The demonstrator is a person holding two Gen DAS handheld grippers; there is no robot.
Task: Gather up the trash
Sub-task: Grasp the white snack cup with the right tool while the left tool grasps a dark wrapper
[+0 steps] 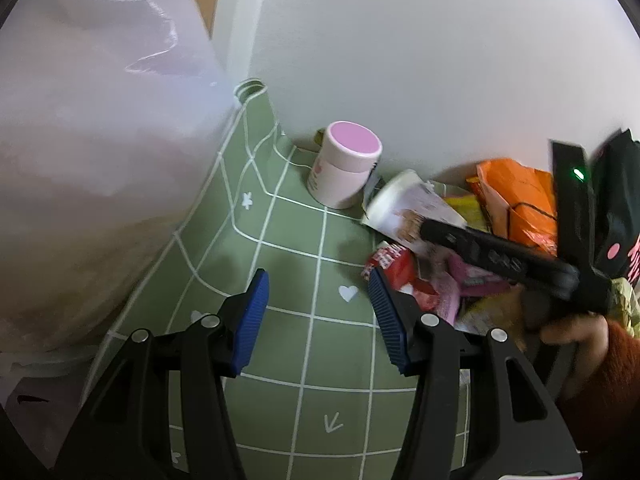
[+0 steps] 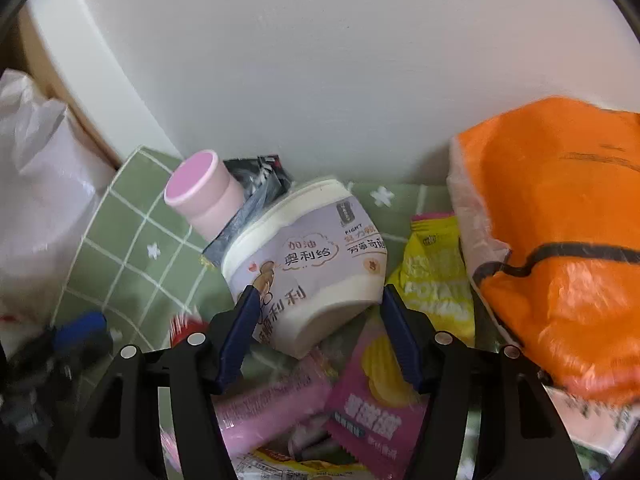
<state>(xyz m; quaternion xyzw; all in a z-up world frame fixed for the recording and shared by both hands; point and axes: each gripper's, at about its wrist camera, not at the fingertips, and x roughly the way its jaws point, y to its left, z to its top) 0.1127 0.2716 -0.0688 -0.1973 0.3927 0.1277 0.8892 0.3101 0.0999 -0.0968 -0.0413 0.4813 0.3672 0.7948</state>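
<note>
A crushed white paper cup with printed characters lies on its side among snack wrappers on the green checked tablecloth. My right gripper is open, its blue pads either side of the cup's lower end. The cup also shows in the left wrist view, with the right gripper reaching over it. My left gripper is open and empty above the cloth, left of the pile. A white plastic bag hangs at the far left.
A pink-lidded jar stands by the white wall. An orange bag, a yellow packet, pink wrappers and a red wrapper make up the pile. A black bag is at the far right.
</note>
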